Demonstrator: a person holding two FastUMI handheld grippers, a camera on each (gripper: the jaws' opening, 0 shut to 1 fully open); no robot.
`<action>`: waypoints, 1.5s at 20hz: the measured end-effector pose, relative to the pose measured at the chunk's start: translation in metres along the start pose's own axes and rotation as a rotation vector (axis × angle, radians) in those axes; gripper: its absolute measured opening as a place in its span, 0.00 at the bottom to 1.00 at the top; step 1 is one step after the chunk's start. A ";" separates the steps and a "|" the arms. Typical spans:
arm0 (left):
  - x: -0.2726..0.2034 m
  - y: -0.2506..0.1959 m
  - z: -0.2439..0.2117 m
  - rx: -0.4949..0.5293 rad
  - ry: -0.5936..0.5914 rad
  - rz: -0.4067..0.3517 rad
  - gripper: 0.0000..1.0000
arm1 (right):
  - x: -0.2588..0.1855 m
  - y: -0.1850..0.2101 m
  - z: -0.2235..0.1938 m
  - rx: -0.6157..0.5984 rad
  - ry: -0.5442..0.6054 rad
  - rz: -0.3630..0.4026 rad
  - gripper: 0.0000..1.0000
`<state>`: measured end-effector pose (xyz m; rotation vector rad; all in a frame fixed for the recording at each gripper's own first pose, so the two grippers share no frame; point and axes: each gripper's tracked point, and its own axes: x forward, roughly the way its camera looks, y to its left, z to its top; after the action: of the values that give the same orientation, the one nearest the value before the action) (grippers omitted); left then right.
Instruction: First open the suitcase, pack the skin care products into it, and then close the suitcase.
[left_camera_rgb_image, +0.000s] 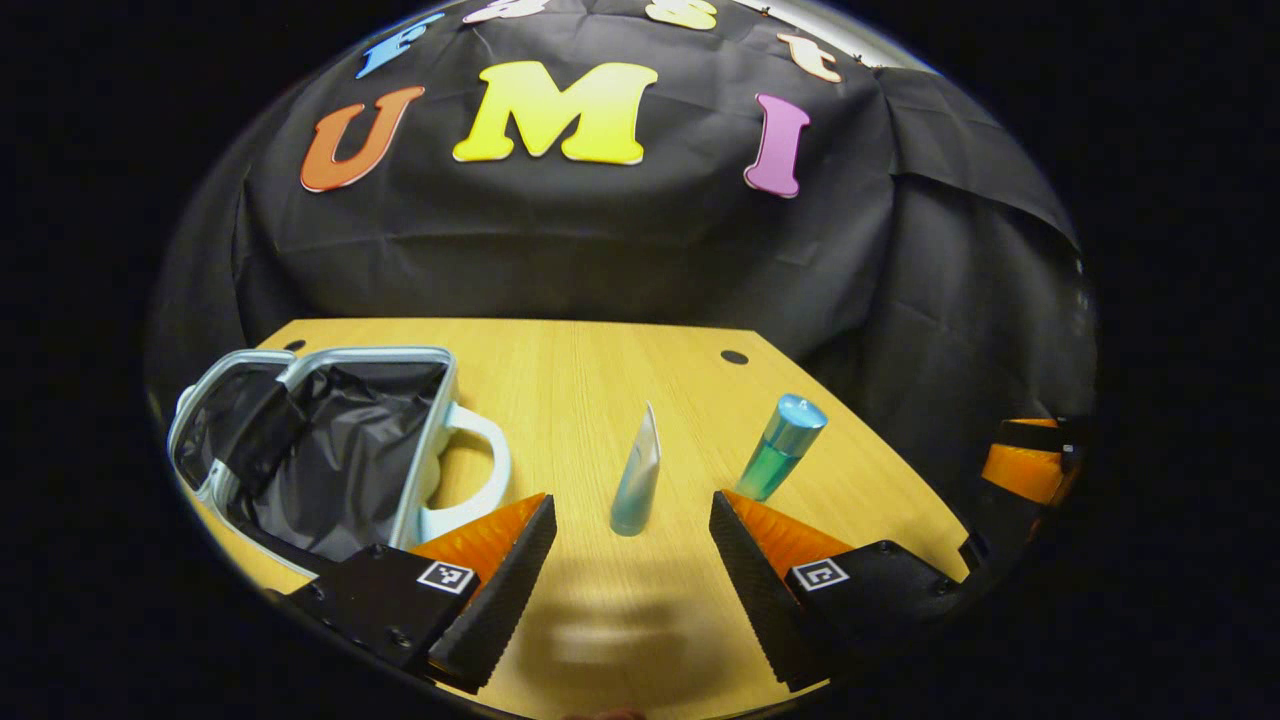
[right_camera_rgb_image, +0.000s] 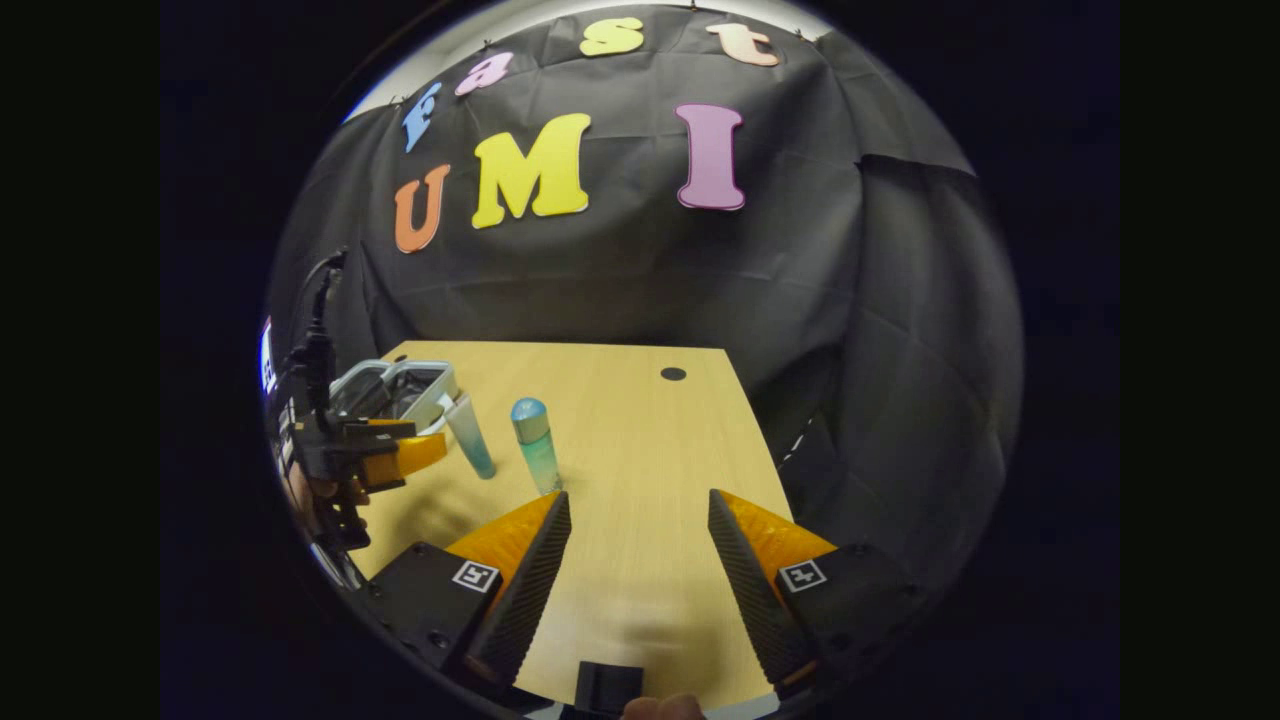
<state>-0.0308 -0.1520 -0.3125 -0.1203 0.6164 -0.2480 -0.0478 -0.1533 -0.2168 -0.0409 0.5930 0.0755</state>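
Both grippers (left_camera_rgb_image: 632, 560) (right_camera_rgb_image: 632, 545) apparently agape, empty.

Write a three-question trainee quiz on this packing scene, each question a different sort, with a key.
1. True or false: the suitcase is already open.
2. Multiple choice: the tube is A) inside the suitcase, B) standing on the table ahead of the left gripper, C) held by the right gripper.
3. Fill in: the bottle stands on the side of the tube away from the ______.

Key
1. True: its dark lining shows.
2. B: it stands between and beyond the spread fingers, untouched.
3. Suitcase. In the left gripper view the suitcase is left of the tube and the bottle right.
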 end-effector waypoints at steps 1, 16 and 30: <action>0.009 -0.002 -0.006 -0.013 0.015 -0.011 0.99 | 0.000 -0.001 -0.004 -0.010 0.010 0.000 0.83; 0.073 0.005 -0.023 -0.005 0.099 0.011 0.69 | 0.009 0.000 -0.026 -0.030 0.103 0.000 0.82; -0.005 0.005 0.028 -0.058 0.094 -0.053 0.37 | 0.108 0.106 -0.035 -0.002 0.106 0.157 0.83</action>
<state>-0.0175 -0.1446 -0.2884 -0.1815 0.7146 -0.2884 0.0137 -0.0432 -0.3080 -0.0007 0.7013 0.2271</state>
